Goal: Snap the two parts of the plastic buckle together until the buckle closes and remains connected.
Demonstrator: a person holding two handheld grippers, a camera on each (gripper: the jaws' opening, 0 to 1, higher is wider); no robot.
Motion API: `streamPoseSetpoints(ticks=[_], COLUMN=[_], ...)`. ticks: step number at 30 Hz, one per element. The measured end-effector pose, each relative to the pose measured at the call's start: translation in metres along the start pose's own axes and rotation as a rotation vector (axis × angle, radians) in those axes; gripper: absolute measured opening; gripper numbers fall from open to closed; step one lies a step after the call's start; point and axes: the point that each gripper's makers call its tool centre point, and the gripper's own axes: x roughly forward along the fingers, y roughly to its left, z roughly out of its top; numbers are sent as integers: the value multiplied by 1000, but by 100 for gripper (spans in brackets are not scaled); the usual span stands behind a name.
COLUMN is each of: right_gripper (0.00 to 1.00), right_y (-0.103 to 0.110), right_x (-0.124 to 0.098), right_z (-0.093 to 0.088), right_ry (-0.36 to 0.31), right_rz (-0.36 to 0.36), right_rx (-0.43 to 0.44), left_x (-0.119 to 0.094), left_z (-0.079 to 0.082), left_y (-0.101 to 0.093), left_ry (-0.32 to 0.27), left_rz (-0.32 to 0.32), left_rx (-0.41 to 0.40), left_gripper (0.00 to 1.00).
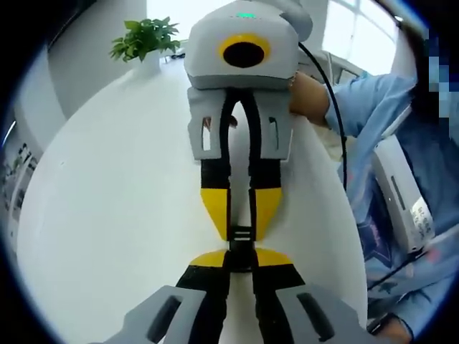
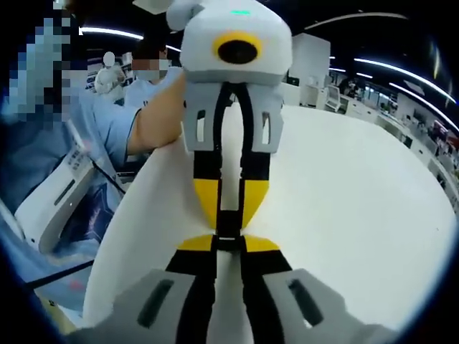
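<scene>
Grippers are facing each other tip to tip at frame centre: left gripper (image 1: 242, 259) and right gripper (image 1: 241, 221), each with jaws closing narrow on 1 half of the buckle (image 1: 242, 240), aligning them for the snap. Latching is probably incomplete; view is poor. White table (image 2: 358, 215) is offering open room lower left, edge running right.
</scene>
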Motion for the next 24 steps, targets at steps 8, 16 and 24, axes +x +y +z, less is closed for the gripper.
streamPoseSetpoints(ticks=[8, 16, 24], right_gripper=[12, 12, 12], right_y=[-9, -16, -23], right_x=[8, 13, 16], right_z=[0, 1, 3], right_ry=[10, 6, -22], right_rz=[-3, -1, -2], right_rx=[-12, -20, -1], left_x=[-4, -6, -7], left_z=[-4, -4, -5], left_y=[4, 0, 7], left_ry=[-23, -30, -57], left_rz=[-29, -37, -43], left_rx=[28, 27, 9], left_gripper=[12, 11, 11])
